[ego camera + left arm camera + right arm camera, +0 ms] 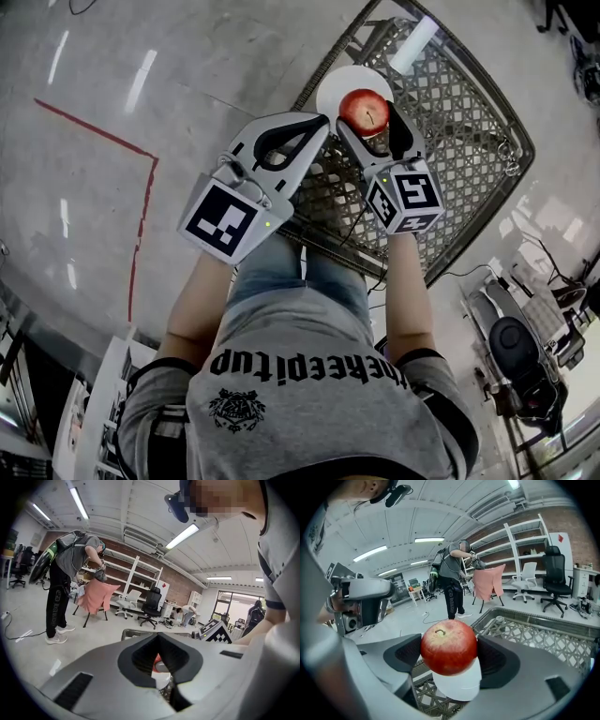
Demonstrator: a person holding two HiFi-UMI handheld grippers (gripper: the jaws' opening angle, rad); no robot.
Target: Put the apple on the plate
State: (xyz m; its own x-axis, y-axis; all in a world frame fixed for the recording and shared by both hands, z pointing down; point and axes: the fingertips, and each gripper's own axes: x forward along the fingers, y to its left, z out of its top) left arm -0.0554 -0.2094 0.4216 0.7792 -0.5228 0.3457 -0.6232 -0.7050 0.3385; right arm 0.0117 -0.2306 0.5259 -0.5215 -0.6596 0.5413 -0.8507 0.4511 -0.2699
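Holding anything, that right gripper (368,131)?

Reply: Yep, its jaws are clamped on the red apple (364,110), upper middle of the head view, right over the white plate (330,91) on the lattice table (469,112).

And the left gripper (317,127)?

Reply: Jaws pressed together, nothing in them, just left of the plate.

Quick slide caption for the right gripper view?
Right gripper holds a red apple over the white plate on the lattice table.
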